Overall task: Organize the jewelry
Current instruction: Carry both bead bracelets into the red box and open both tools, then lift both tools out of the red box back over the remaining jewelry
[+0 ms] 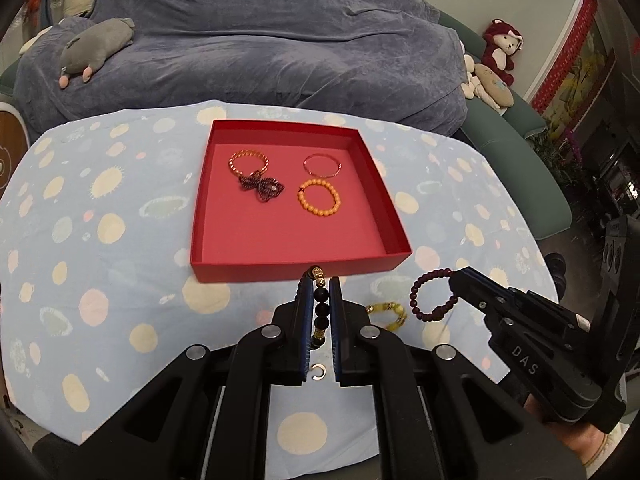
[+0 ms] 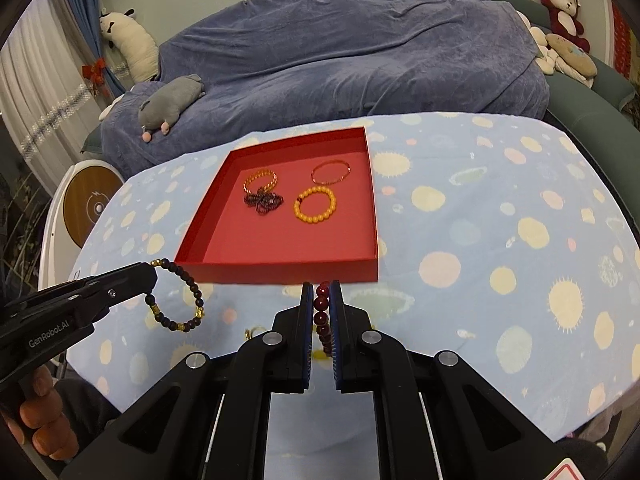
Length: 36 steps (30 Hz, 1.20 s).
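Both claws are loaded right now, so this looks like the carry step: two bracelets picked up and heading for the shallow red cardboard box [image 1: 390, 258] sitting in the middle of the worktop with the pale blue spotted cloth [image 1: 100, 280].

The left claw [image 1: 321, 300] is pinched nearly closed on a black bead bracelet with gold spacer beads [image 2: 176, 300], which dangles off its tip just short of the box's near wall. The right claw [image 2: 322, 300] is squeezed down the same way on a dark red round-bead bracelet [image 1: 434, 294], also hanging free in front of the box.

Next move, I'd guess: lift each one over that near wall, find a bare patch of the pink floor, and let go without dumping it onto what's already there. The front half of the box looks free, so that's where I'd aim.

Count inside the box, four pieces:
- one gold twisted bangle [image 1: 248, 162]
- one tangled dark purple bead strand [image 1: 262, 188], touching the gold one
- one thin rose-coloured wire bangle [image 1: 322, 165]
- one orange bead bracelet [image 1: 319, 196]

Still on the cloth: one yellow-green bead bracelet [image 1: 390, 314] between the claws, plus one small open metal ring [image 1: 319, 373] under the left claw. Two in the air.
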{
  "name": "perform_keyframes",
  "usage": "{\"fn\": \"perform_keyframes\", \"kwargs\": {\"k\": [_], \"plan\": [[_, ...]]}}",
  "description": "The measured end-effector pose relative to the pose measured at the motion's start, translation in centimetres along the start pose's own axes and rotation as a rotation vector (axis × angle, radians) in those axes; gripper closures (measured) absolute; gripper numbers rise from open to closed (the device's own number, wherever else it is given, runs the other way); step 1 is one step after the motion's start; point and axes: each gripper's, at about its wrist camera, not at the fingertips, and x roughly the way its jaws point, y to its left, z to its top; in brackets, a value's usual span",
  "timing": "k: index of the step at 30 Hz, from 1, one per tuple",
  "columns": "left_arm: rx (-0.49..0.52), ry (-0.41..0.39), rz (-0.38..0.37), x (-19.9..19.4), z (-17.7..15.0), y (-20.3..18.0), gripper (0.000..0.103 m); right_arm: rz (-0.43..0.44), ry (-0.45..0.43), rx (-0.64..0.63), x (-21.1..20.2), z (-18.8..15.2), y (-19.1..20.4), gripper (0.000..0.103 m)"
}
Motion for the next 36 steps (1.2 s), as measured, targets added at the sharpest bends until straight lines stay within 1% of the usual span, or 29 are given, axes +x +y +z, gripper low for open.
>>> {"fn": "perform_keyframes", "kwargs": {"k": [5, 10, 14, 17, 21, 26, 30, 32, 35, 36], "plan": [[-0.041, -0.013, -0.067, 1.4, 3.5, 0.1, 0.095, 0.021, -0.019, -0.018, 1.7, 3.1, 1.1, 0.095], [-0.092, 0.008, -0.115, 4.0, 5.7, 0.9, 0.095, 0.06, -0.006, -0.007, 4.4, 4.9, 2.0, 0.095], [-0.161, 0.043, -0.154, 6.8, 6.2, 2.4, 0.095, 0.092, 0.03, 0.025, 7.1, 5.3, 2.1, 0.095], [-0.185, 0.091, -0.151, 9.1, 5.8, 3.5, 0.095, 0.101, 0.068, 0.053, 9.2, 5.0, 1.7, 0.095], [-0.149, 0.134, -0.063, 11.4, 4.8, 4.4, 0.095, 0.076, 0.114, 0.058, 11.6, 4.3, 0.8, 0.095], [-0.079, 0.13, 0.058, 12.5, 4.1, 5.4, 0.095, 0.036, 0.149, 0.06, 13.5, 3.5, -0.5, 0.095], [-0.012, 0.127, 0.162, 13.3, 4.1, 5.6, 0.095, 0.017, 0.154, 0.047, 14.4, 3.4, -0.8, 0.095], [0.002, 0.123, 0.2, 13.6, 4.1, 5.8, 0.095, 0.008, 0.156, 0.032, 14.7, 3.4, -0.7, 0.095], [0.012, 0.112, 0.229, 13.8, 4.1, 6.1, 0.095, -0.015, 0.145, -0.003, 14.8, 3.5, -0.3, 0.095], [0.012, 0.1, 0.238, 13.8, 4.0, 6.2, 0.095, -0.026, 0.134, -0.017, 14.7, 3.5, 0.0, 0.091]]}}
